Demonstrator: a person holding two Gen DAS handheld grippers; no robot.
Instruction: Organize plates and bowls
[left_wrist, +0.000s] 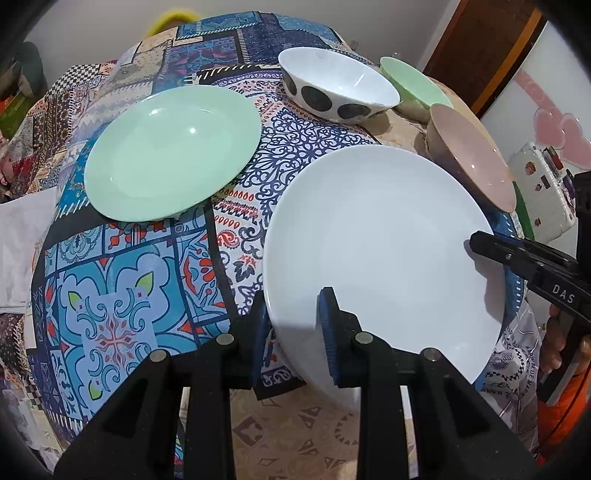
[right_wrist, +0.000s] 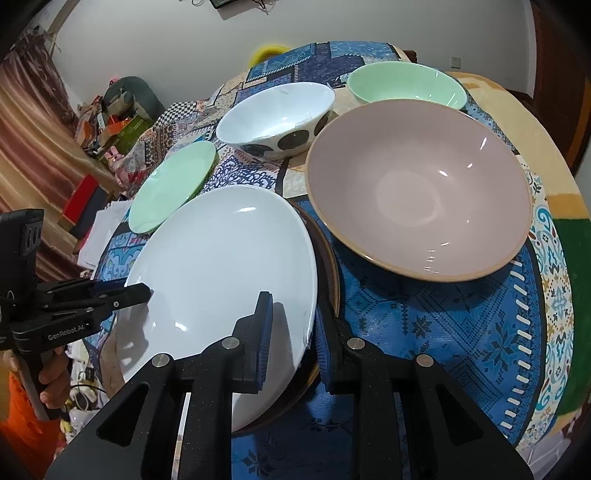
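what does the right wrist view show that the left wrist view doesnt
Only the right wrist view shows the dark brown plate under the white plate, the inside bottom of the pink bowl, and the left gripper side-on.

Only the left wrist view shows the green plate whole, the white box with stickers past the table edge, and the right gripper side-on.

Both show the white plate gripped at opposite rims by the two grippers, the spotted bowl, the green bowl and the patterned tablecloth.
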